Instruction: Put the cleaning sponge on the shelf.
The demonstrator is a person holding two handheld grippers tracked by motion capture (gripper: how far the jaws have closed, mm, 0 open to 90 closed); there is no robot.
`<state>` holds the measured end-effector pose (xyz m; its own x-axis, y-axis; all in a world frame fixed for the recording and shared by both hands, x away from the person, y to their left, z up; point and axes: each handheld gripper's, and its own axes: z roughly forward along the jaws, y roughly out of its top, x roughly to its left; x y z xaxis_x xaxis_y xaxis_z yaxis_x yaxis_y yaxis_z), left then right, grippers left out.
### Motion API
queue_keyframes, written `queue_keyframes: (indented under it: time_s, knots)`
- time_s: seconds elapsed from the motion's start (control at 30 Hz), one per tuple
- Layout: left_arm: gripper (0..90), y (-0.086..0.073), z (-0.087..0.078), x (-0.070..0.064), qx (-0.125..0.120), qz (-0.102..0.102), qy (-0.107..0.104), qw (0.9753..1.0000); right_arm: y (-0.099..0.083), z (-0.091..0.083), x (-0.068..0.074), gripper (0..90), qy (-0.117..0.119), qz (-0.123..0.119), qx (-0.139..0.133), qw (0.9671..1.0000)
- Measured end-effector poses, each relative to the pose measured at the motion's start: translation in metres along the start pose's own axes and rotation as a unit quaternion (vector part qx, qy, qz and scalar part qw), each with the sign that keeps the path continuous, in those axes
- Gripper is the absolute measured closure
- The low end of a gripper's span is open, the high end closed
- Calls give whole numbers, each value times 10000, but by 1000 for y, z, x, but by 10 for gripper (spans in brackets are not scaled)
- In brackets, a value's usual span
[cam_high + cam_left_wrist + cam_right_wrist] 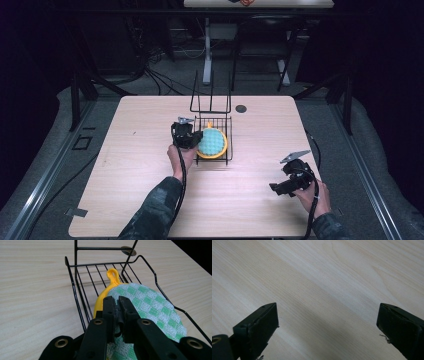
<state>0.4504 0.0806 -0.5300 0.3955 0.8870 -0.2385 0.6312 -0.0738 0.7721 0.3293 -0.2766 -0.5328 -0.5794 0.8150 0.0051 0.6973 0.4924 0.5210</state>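
The left tool (192,137) sits at the left edge of a black wire rack (227,156) near the middle of the pale wooden bench (130,165), held by the person's left hand (179,156). In the left gripper view its jaws are pressed together on the near rim of a round pot holder (150,307), green-and-white checked on top with a yellow edge and a yellow loop (113,273) pointing toward the far side. The pot holder lies inside the rack (80,295), on its wire floor. Just beyond the rack a small dark disc (241,108) rests on the bench. Further right, well apart from the rack, the right tool (280,188) is held in the right hand (314,194) low over bare wood near the front edge; in the right gripper view its jaws stand wide apart with nothing between them
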Motion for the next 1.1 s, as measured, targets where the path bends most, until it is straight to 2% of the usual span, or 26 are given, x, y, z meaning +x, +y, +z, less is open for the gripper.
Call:
queue_keyframes:
  time_s: [0.07,0.27,0.37,0.43,0.57,0.63,0.7,0.77,0.8,0.9,1.0,1.03,1.07,1.1]
  knots:
    - [826,-1,3,1,40,-13,-30,10000,0,0,0,33,-22,-19,8,10000]
    - [784,1,5,1,78,161,-29,9998,0,-1,0,33,-21,-22,5,10000]
    - [667,3,6,2,123,213,-120,9996,0,-2,0,33,-8,3,-4,10000]
    - [547,3,4,3,190,332,-33,9993,0,-2,0,33,-5,-2,-13,10000]
    - [391,4,-2,5,198,287,-3,9994,0,-2,0,33,-15,8,-26,10000]
    - [345,6,-11,8,134,271,20,9995,0,-3,0,33,-23,13,-39,10000]
    - [298,7,-19,12,186,350,8,9992,0,-3,0,33,-33,-1,-38,10000]
    - [260,6,-21,12,186,333,8,9993,0,-3,0,33,-33,-6,-41,10000]
    - [252,6,-27,16,284,442,34,9986,0,-4,0,33,-36,10,-40,10000]
    - [198,5,-35,18,369,505,59,9980,0,-4,0,33,-15,59,-61,10000]
    - [156,6,-46,19,440,606,51,9972,1,-7,0,33,-76,-2,-171,9998]
    - [154,6,-46,19,440,606,51,9972,1,-8,0,32,-68,43,-229,9997]
    - [149,6,-54,19,507,749,58,9959,1,-10,0,31,-95,47,-234,9997]
    - [145,6,-59,19,523,778,54,9956,1,-10,0,30,-120,79,-290,9995]
